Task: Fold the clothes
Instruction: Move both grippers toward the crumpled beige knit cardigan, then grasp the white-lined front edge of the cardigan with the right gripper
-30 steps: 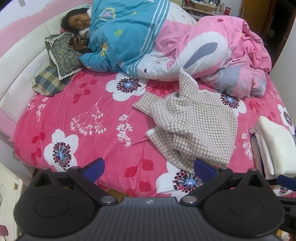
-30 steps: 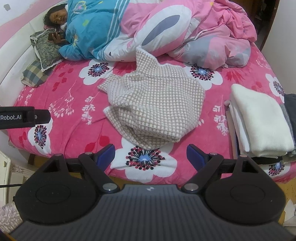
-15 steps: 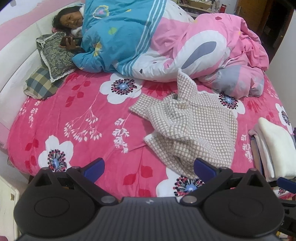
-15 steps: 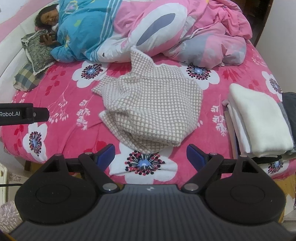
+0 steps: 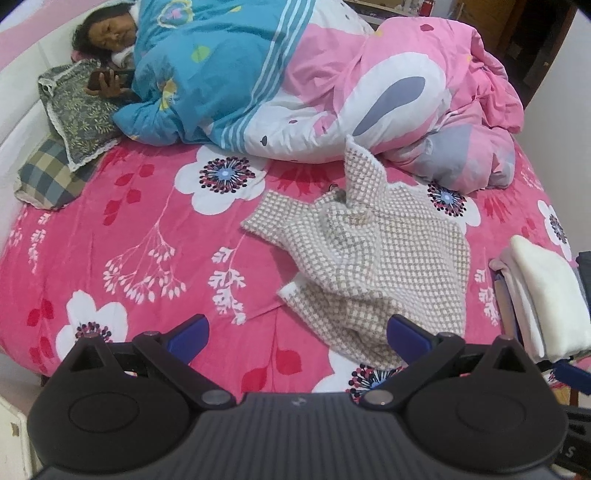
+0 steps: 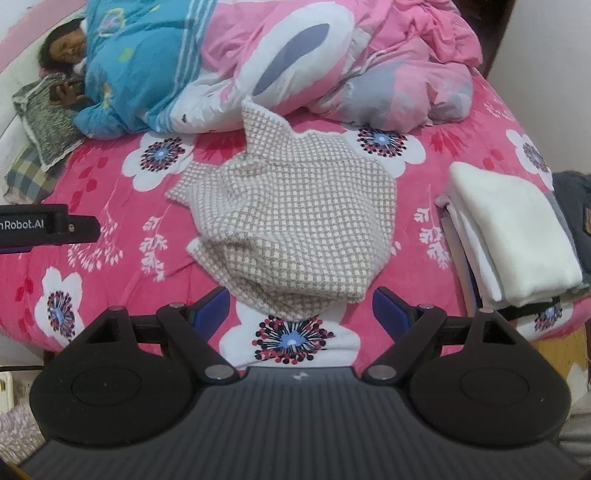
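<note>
**Here: both grippers wide open above the bed edge, garment untouched**

Left gripper [image 5: 297,334]: jaws spread wide, blue-tipped fingers [image 5: 188,332] well apart, nothing between them. It hangs over the near edge of the bed, its right fingertip overlapping the garment's near hem in the view; contact cannot be told.

Right gripper [image 6: 301,308]: likewise released, fingers [image 6: 388,306] splayed, empty. The garment's near fold sits between the two tips in the view, apart from both. The left gripper's body, lettered "Robot.AI", juts in at the left edge of the right wrist view.

Checked knit garment [image 6: 291,221]: beige and white, crumpled, unfolded, lying mid-bed on the pink floral bedsheet [image 5: 110,236]. One pointed part stands up against the duvet [image 6: 295,62] behind it.

To the right, near the bed's edge: a stack of folded clothes [image 6: 506,229], a white piece on top, thinner layers under it. A dark garment [image 6: 572,218] lies just beside the stack, cut off by the frame.

Far side: a person [image 5: 107,33] lying under the blue and pink duvet, holding a phone [image 5: 105,77]. A grey patterned pillow [image 5: 77,114] rests over a plaid pillow [image 5: 46,177] at the head of the bed.
</note>
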{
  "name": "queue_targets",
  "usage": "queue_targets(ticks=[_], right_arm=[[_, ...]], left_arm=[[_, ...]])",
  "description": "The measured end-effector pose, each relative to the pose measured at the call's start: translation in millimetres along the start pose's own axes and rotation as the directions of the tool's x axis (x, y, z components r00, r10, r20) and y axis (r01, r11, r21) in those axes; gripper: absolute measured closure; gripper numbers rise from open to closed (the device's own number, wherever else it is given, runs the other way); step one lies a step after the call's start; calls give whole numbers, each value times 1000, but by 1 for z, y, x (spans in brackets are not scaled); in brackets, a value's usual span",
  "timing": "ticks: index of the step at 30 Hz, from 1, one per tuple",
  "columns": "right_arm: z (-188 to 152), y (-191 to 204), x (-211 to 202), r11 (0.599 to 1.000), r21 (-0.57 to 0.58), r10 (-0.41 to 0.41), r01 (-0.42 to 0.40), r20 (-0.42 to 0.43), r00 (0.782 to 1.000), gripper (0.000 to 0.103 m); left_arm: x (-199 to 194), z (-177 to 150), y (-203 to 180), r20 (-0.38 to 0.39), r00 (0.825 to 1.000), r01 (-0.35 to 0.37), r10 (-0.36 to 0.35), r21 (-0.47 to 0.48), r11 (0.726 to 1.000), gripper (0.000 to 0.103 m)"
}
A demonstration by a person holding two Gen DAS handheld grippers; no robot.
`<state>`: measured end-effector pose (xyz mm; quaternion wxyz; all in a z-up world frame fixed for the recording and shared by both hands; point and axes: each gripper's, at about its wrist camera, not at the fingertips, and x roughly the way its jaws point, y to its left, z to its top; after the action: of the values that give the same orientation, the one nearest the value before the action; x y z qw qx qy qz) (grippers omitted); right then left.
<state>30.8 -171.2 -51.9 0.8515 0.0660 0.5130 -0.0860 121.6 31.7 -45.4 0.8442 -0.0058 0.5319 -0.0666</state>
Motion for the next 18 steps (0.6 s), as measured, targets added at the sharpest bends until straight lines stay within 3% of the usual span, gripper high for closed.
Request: queue_targets(ticks=[6,9,12,18], right_arm=[[-7,0,8,999,34,-14,16,-46,999,19],[5,-13,14,997,76,6,-4,-27,1000,19],[29,-27,30,994,97,38,-40,25,999,19],[108,-15,123,985,15,169,-170,51,984,19]], left_arm=[[31,10,27,-4,1000,9,-9,-44,999,0],[38,22,28,17,1000,-24,25,-72,997,0],[44,34,29,38,997,-60,64,-102,993,0],[55,58,31,76,987,-128,142,-162,978,0]])
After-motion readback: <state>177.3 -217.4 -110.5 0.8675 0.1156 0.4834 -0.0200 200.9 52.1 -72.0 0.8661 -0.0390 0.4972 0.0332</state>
